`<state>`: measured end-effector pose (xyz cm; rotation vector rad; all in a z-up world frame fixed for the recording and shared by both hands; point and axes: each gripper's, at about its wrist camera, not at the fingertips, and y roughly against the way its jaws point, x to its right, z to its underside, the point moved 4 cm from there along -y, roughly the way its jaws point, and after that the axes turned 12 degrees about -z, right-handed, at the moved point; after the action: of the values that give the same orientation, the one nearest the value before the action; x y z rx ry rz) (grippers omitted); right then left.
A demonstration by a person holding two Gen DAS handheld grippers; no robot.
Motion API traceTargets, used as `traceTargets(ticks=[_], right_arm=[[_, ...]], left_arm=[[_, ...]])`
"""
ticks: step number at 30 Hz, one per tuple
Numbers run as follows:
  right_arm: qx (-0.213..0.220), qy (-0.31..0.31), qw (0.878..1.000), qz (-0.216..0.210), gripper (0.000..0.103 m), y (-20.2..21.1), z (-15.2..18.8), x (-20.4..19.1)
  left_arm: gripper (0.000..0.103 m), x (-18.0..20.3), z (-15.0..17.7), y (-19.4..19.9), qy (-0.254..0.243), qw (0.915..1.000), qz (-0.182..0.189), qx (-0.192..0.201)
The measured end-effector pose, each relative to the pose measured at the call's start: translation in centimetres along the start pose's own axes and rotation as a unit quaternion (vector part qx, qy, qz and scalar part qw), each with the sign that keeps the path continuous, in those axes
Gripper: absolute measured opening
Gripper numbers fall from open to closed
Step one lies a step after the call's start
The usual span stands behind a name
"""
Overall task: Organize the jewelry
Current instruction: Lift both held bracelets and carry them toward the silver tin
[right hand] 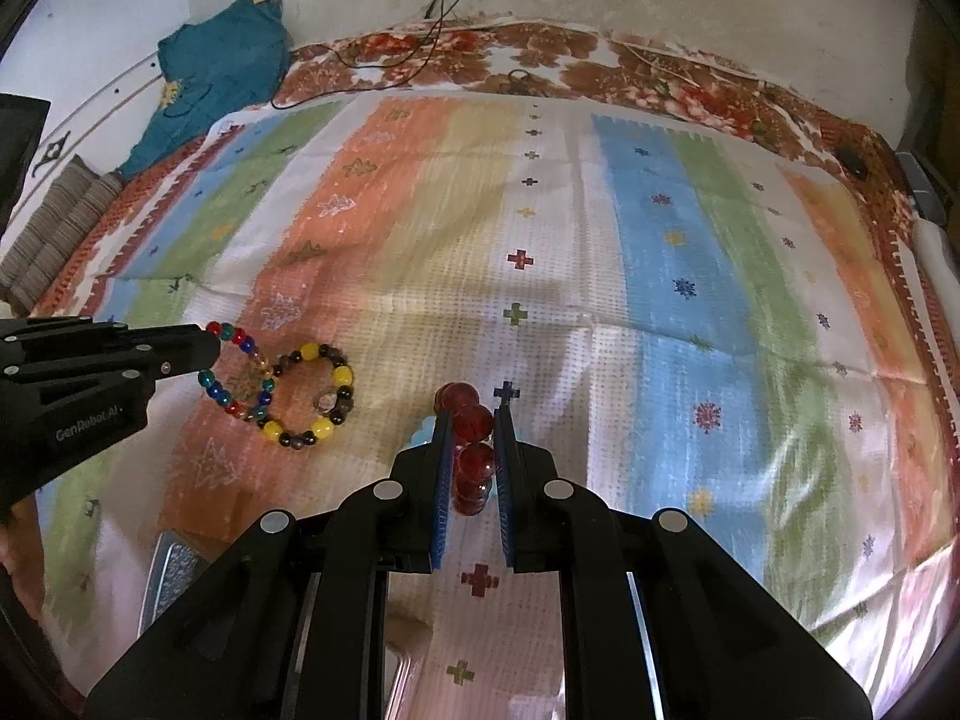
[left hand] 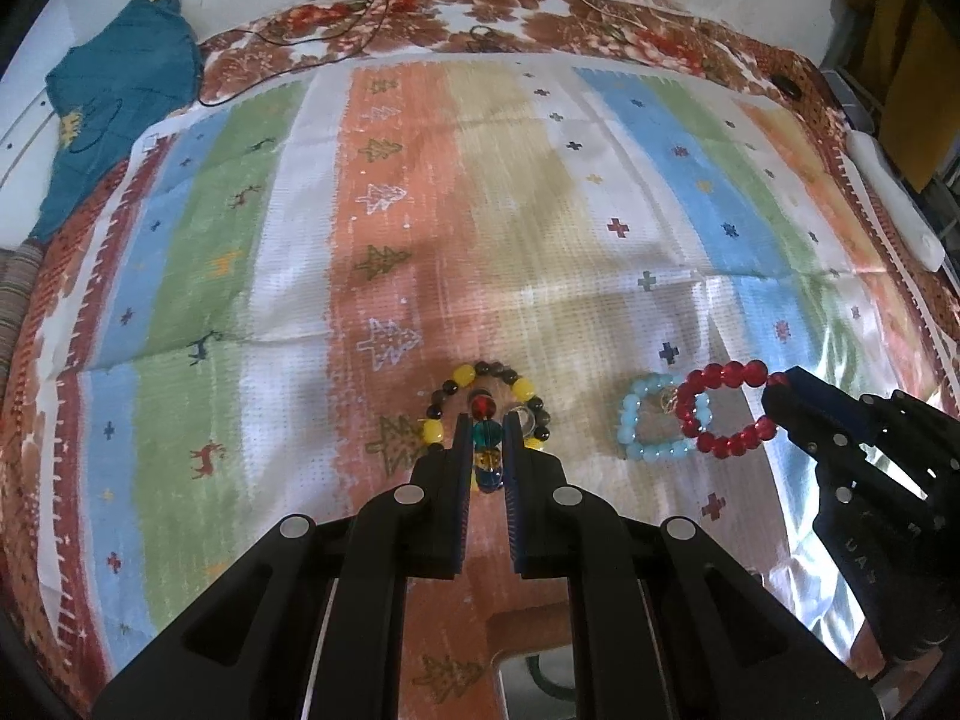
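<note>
Left wrist view: the left gripper [left hand: 486, 432] has its jaws closed on a multicolour bracelet [right hand: 237, 375], lifted clear above a yellow-and-black bracelet [left hand: 489, 405] lying on the striped cloth [left hand: 300, 240]. The right gripper [right hand: 474, 432] has its jaws closed on a red bracelet [left hand: 723, 414], which hangs over a pale blue bracelet [left hand: 651, 423] resting on the cloth. A teal garment [left hand: 120, 96] lies at the far left corner.

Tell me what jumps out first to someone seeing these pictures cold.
Two black tools each pinch a bead bracelet over the striped cloth: the left tool holds a multicoloured bracelet, the right tool a red bracelet. A yellow-and-black bracelet and a pale blue bracelet lie beneath.
</note>
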<state>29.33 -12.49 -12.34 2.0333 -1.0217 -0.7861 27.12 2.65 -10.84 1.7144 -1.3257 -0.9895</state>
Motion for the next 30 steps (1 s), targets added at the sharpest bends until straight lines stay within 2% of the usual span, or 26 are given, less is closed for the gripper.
traceTargets(ticks=[9, 19, 30], right_arm=[[0.012, 0.001, 1.0, -0.005, 0.014, 1.7, 0.5, -0.5], [0.02, 0.008, 1.0, -0.018, 0.014, 3.3, 1.1, -1.7], [0.046, 0.007, 0.998, -0.044, 0.014, 6.3, 2.4, -3.8]], left_arm=[[0.009, -0.8, 1.6, 1.9, 0.009, 0.9999, 0.013, 0.007], [0.009, -0.7, 2.6, 3.7, -0.006, 0.9996, -0.003, 0.026], [0.009, -0.6, 3.8, 6.5, -0.008, 0.9986, 0.021, 0.048]])
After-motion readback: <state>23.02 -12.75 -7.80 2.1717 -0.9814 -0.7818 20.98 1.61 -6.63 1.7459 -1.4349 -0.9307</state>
